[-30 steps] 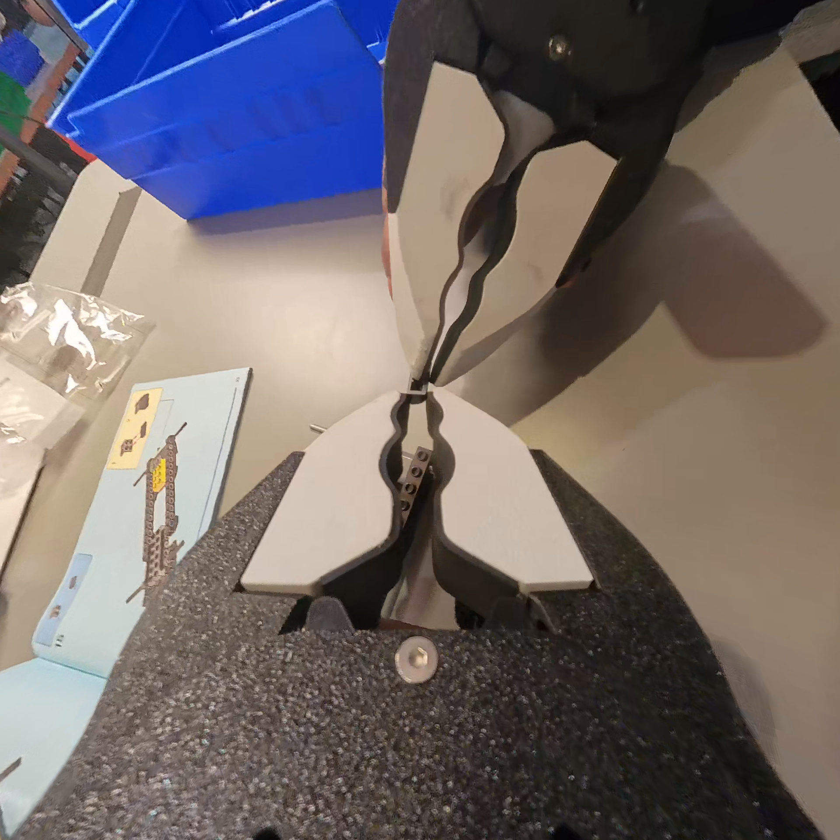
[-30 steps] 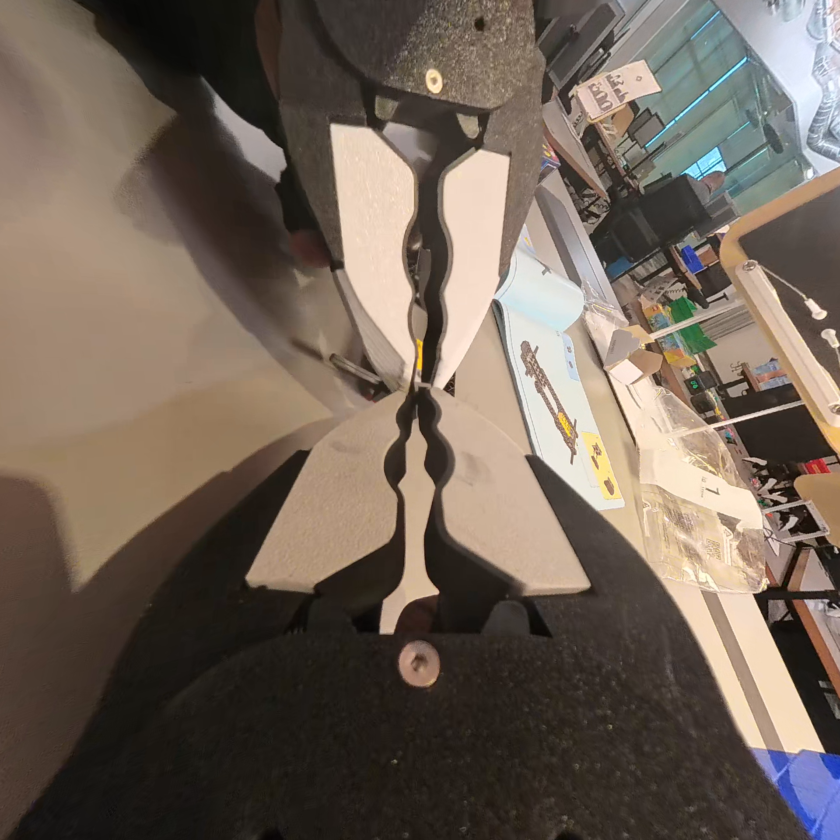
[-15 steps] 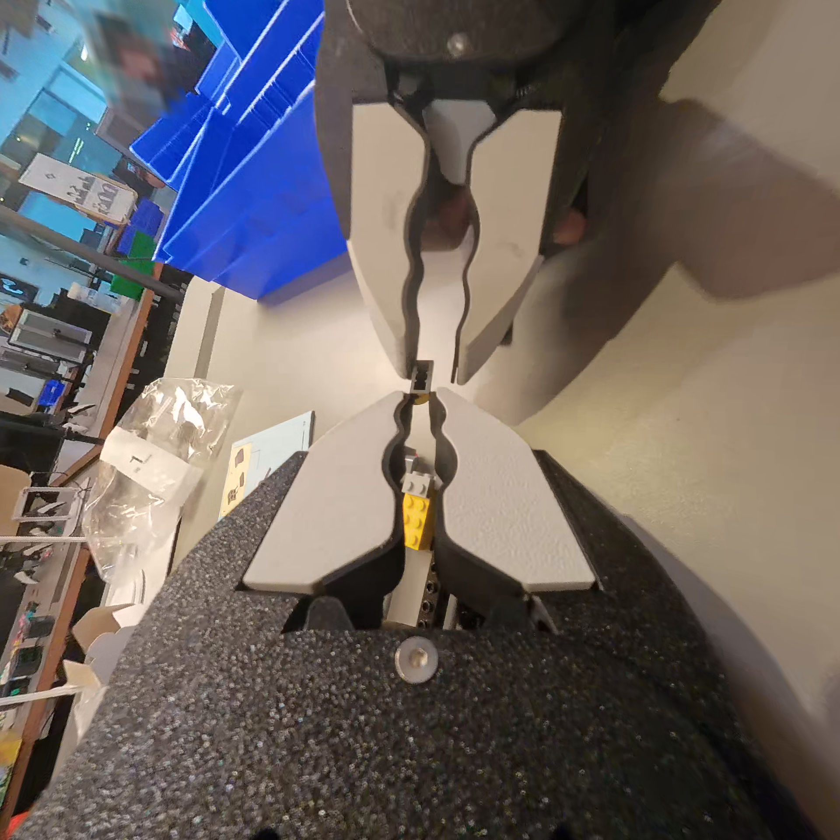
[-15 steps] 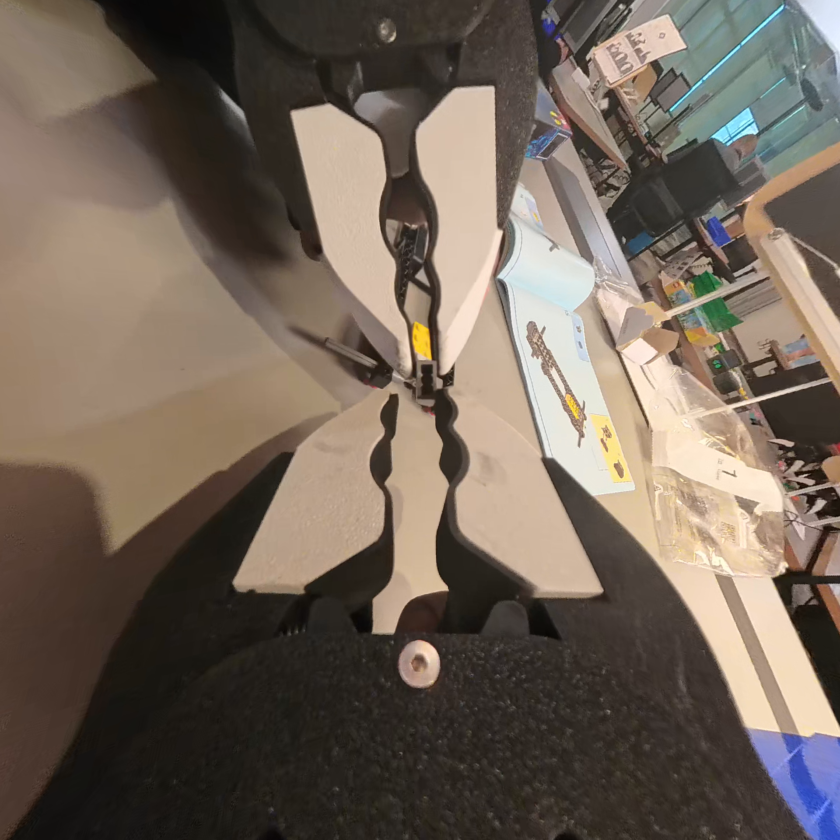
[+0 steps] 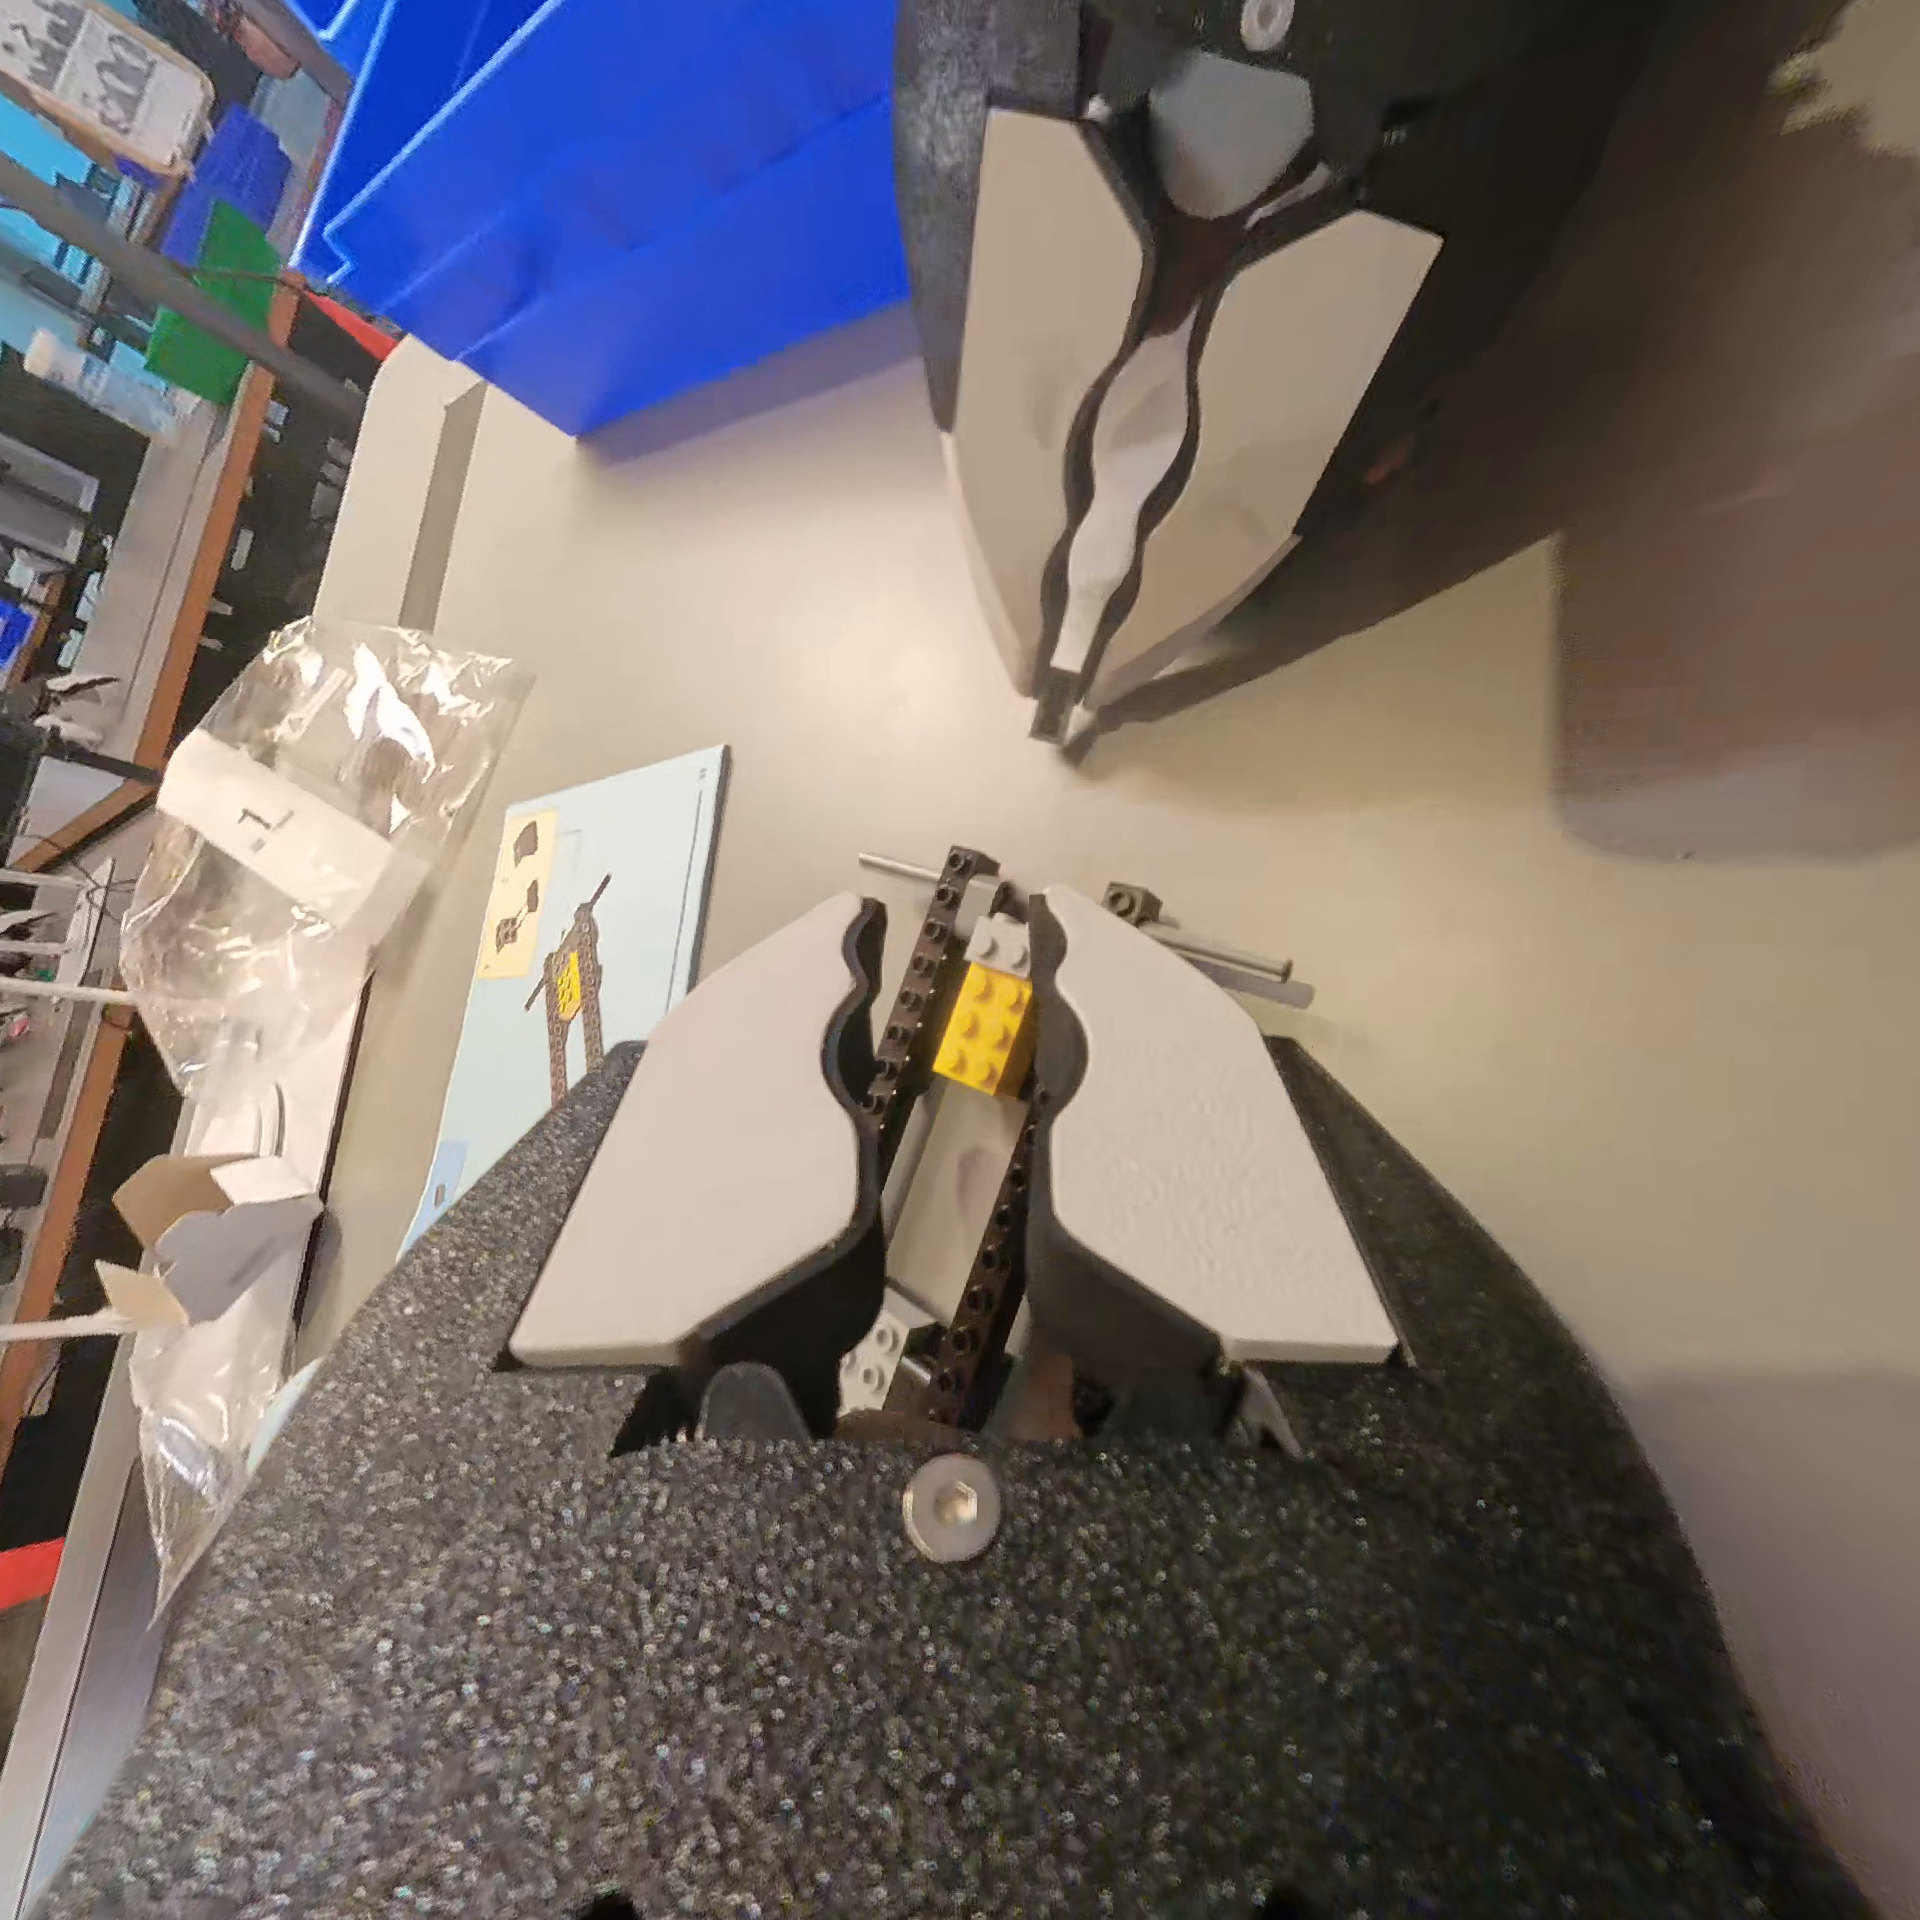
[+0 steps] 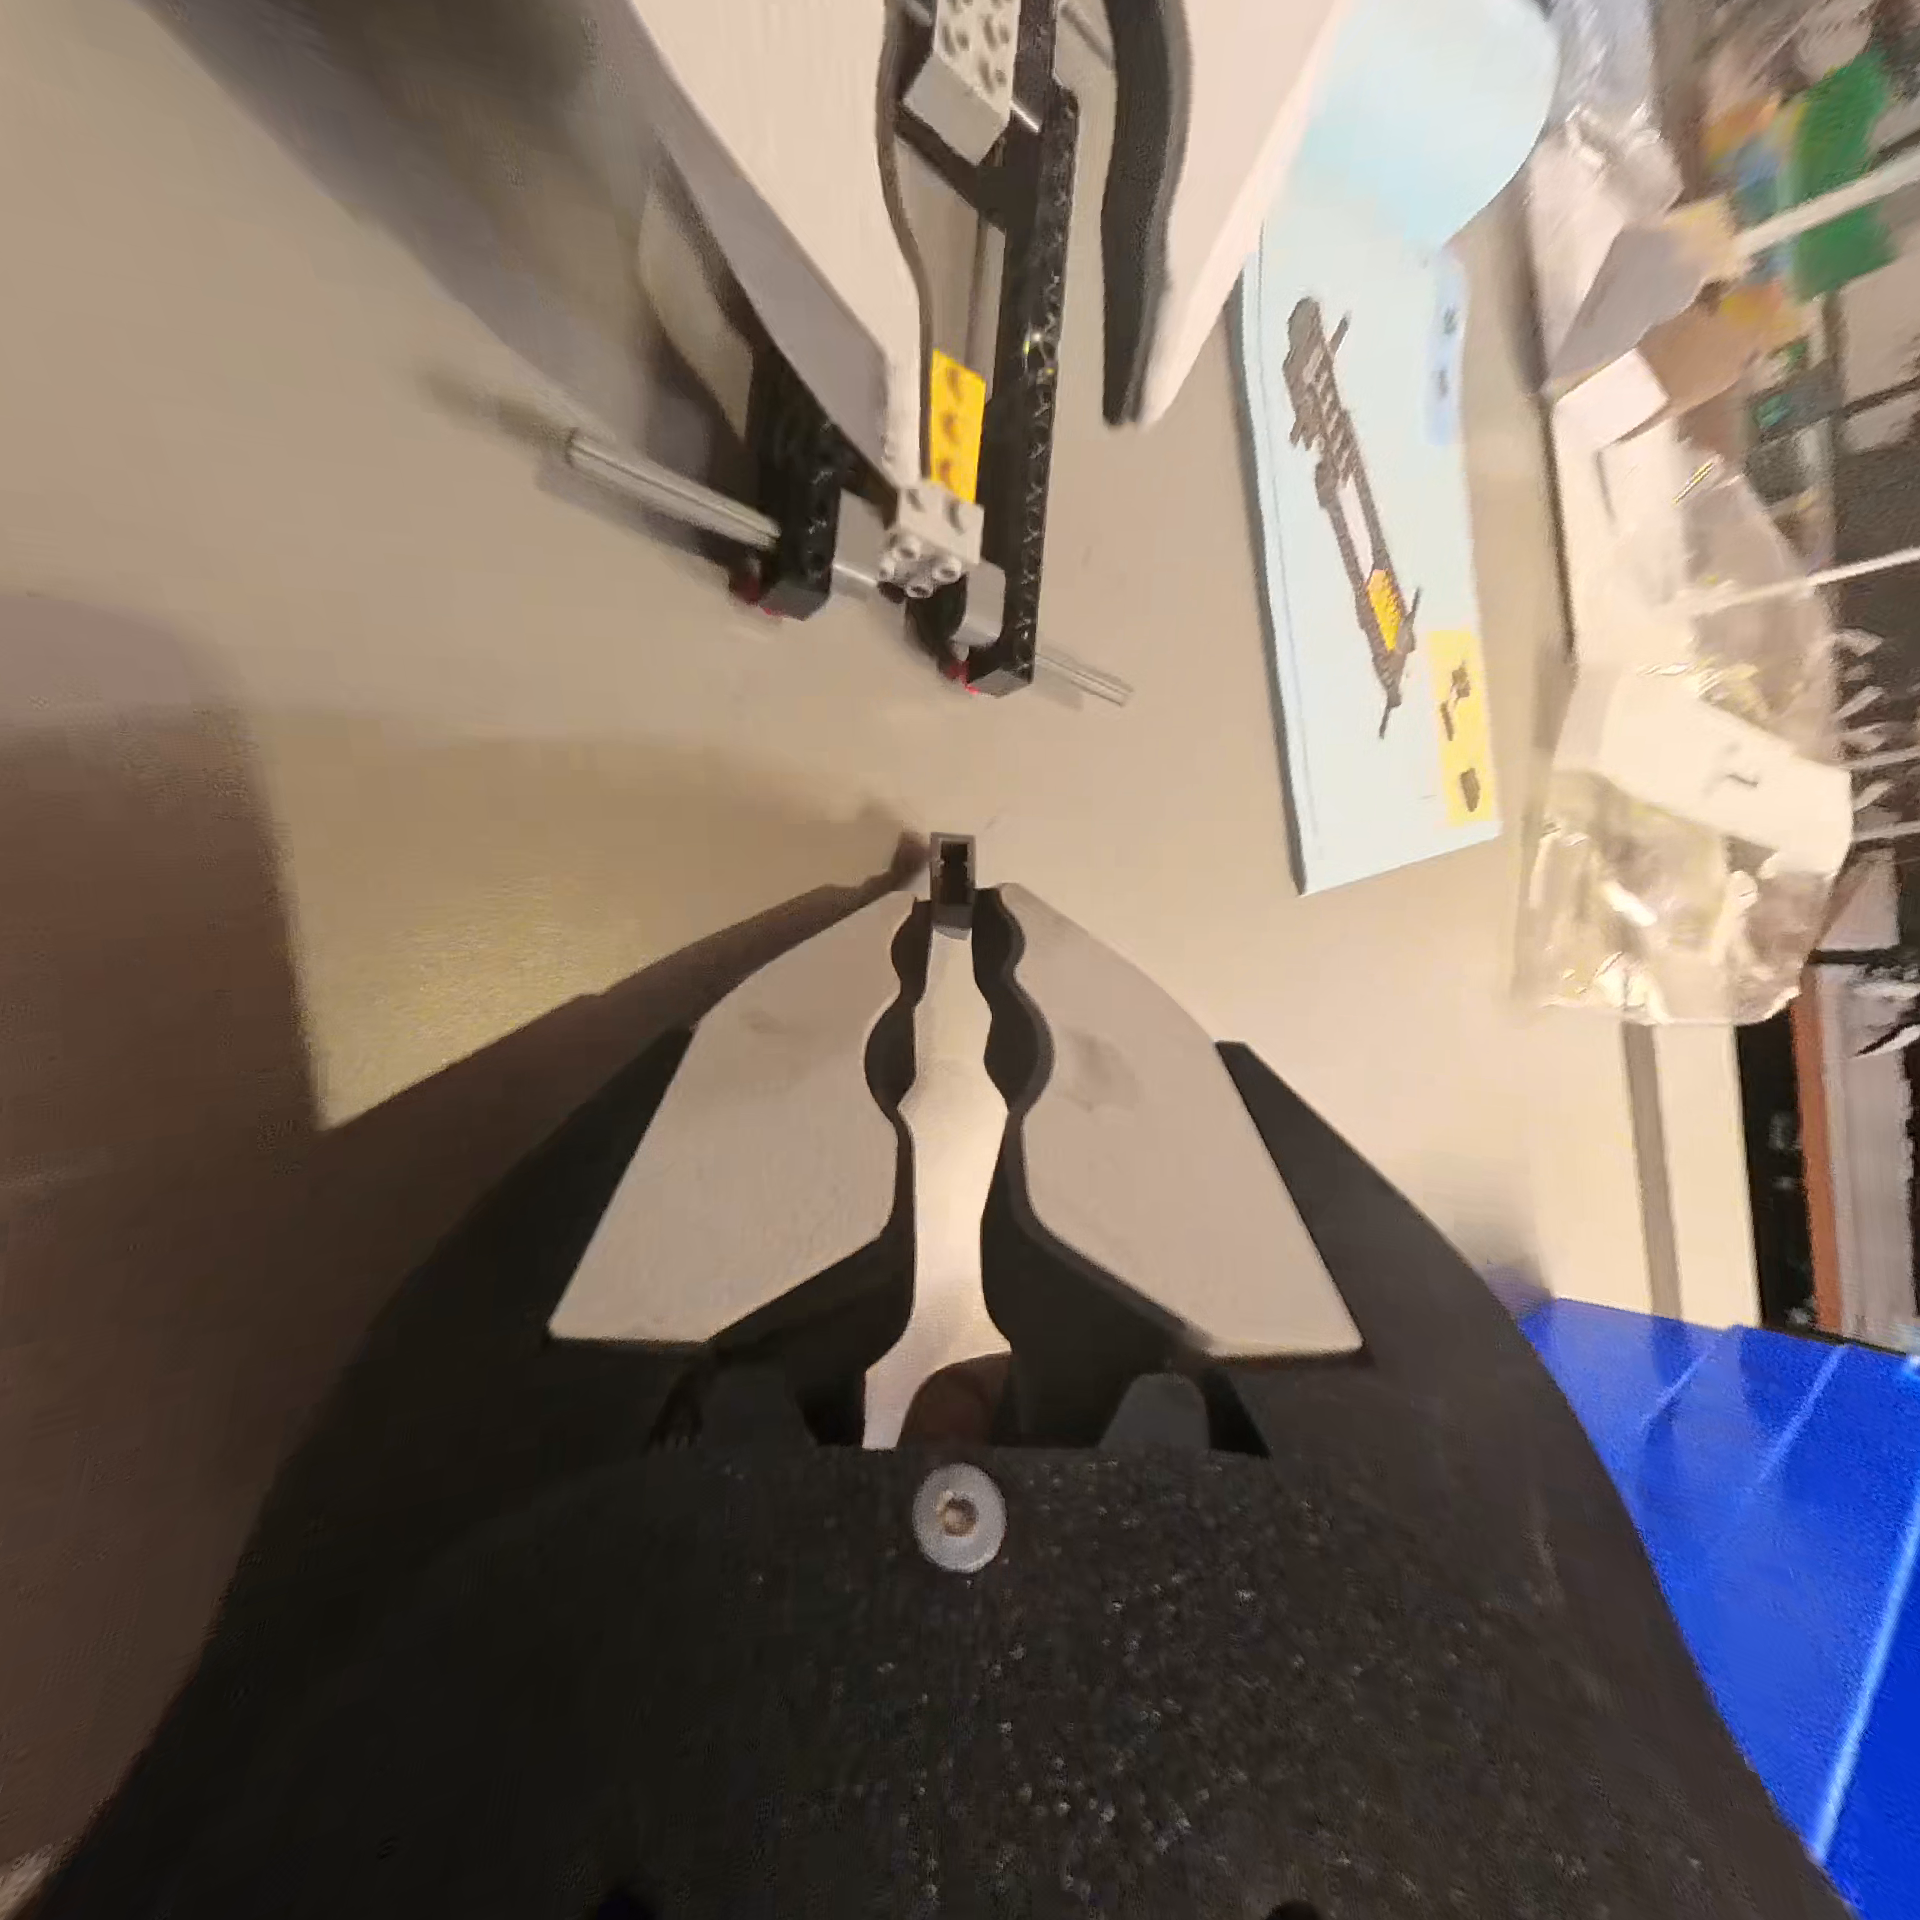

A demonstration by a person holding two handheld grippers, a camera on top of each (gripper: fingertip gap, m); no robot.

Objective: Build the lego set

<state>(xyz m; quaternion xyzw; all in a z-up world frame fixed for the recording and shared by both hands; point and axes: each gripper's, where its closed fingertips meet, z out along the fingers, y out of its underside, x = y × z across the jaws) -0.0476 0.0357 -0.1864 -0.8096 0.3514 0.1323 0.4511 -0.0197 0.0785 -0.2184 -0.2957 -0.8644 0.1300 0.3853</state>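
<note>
Where half a second back the two grippers met tip to tip over the worktop, they now stand well apart. The left gripper has its jaws spread wider than before. The right gripper has drawn back.

Blue bins sit at the far edge of the worktop. Only their outer walls show, so I cannot tell what is in them. One corner also shows in the right wrist view.

The booklet lies open and flat beside the left gripper.

A clear bag with a white label lies beyond the booklet at the worktop's edge. It looks to hold a few small loose parts, too blurred to name. A small open carton lies beside it; its contents are not visible.

The brick model has two black holed beams, a yellow brick, a grey plate and a grey axle across its far end. It lies lengthwise between the spread left jaws. A gap shows between one pad and the nearer beam, so I judge it not clamped. The right wrist view suggests it rests on the worktop.

A small dark piece is pinched at the very tips of the right jaws and sticks out forward. It is well apart from the model and hangs just over the worktop.
</note>
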